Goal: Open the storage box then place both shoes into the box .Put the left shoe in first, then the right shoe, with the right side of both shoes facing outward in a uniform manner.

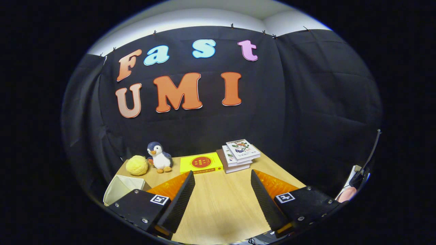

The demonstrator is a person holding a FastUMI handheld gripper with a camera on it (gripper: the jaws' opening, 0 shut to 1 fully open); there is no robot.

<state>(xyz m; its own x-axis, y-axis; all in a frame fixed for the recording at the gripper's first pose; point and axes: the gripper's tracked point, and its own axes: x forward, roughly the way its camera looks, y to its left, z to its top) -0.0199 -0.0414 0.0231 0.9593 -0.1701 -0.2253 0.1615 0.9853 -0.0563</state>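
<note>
1. The tool has its fingers spread wide over bare desk, gripping nothing.
2. A pale open box sits just left of the tool; no shoes can be seen inside it, so progress cannot be judged.

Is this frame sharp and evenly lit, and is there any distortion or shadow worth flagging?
Gripper view: strong fisheye bending; light even; books and penguin toy sharp; a soft shadow on the table between the open fingers of the hand-held gripper, which hold nothing.
</note>
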